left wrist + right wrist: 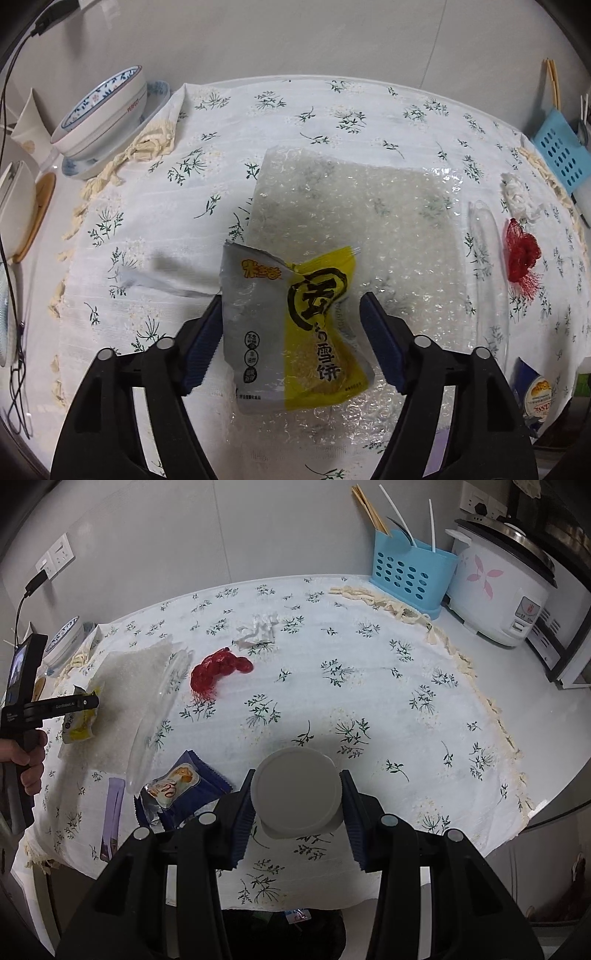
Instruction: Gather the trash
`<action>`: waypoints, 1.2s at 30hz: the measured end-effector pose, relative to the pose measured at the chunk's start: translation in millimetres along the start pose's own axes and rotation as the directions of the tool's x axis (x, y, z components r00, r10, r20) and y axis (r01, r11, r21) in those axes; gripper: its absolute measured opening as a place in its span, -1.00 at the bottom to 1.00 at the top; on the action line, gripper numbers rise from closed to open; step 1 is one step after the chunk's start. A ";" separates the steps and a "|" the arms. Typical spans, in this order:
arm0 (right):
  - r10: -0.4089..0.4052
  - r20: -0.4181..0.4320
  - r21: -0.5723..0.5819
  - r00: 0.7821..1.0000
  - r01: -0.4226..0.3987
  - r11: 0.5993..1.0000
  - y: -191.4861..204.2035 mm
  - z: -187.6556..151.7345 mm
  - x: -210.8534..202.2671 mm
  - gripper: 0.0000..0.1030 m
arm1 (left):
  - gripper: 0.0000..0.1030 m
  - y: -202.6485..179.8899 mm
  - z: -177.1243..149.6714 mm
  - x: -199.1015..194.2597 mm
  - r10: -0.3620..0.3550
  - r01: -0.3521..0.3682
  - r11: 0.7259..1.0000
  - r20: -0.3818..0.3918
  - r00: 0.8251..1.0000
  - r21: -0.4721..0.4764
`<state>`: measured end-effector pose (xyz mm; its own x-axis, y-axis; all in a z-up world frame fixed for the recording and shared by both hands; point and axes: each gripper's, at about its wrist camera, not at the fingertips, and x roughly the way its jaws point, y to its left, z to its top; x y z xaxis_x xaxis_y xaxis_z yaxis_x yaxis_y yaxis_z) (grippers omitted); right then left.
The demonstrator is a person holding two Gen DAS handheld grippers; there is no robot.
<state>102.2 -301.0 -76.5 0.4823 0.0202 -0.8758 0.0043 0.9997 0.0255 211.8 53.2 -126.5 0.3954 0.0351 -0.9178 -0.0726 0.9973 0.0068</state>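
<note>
I see the snack wrapper (291,325) at lower centre of the left wrist view, long axis running bottom to top, torn end up; grey and yellow, crumpled, over bubble wrap (354,206). Left gripper (291,328) jaws apart around it. Right gripper (297,805) clamped on a white round container (295,794)

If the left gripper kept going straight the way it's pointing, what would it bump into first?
Most likely the yellow-and-grey snack wrapper, which sits between the open jaws of the left gripper. Just beneath it lies the bubble wrap sheet on the tablecloth; depth is hard to judge.
</note>
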 end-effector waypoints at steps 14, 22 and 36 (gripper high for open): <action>0.013 0.001 -0.003 1.000 -0.013 1.000 5.6 1.3 2.0 -0.20 | -0.43 8.7 1.4 -5.6 -0.016 0.016 1.000 0.004 1.000 -0.005; 0.017 0.002 0.000 1.000 -0.017 1.000 5.6 1.2 0.6 -0.20 | 0.09 15.4 -2.1 -13.9 -0.006 0.006 1.000 0.030 1.000 -0.021; 0.011 -0.011 0.006 1.000 -0.011 1.000 2.1 -5.1 3.3 -0.20 | -0.01 -13.1 -15.0 -1.6 0.028 -0.028 0.999 -0.003 1.000 0.042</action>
<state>99.3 -298.7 -81.8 0.4730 0.0319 -0.8805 0.0043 0.9992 0.0385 198.4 39.1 -131.0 0.3903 0.0627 -0.9186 -0.0455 0.9978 0.0488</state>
